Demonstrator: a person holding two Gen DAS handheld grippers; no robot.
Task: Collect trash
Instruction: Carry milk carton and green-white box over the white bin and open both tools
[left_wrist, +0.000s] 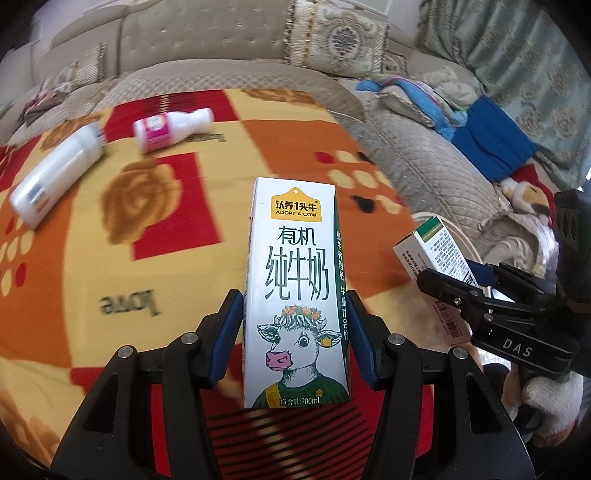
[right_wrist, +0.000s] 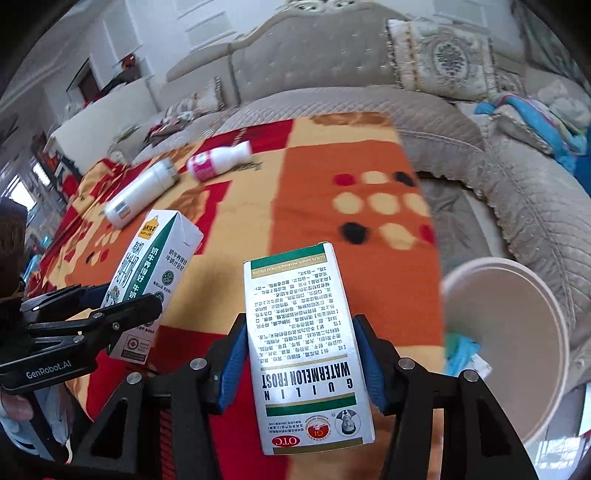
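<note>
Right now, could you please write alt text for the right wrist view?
The right gripper holds a white medicine box between its blue fingers, above a patterned blanket. At left, the left gripper holds a milk carton; a white bin stands at right.

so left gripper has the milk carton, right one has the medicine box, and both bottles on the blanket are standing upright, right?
Not quite. The left gripper holds the milk carton and the right gripper holds the medicine box, but the white bottle and the pink-labelled bottle lie on their sides on the blanket, as the left wrist view shows.
</note>
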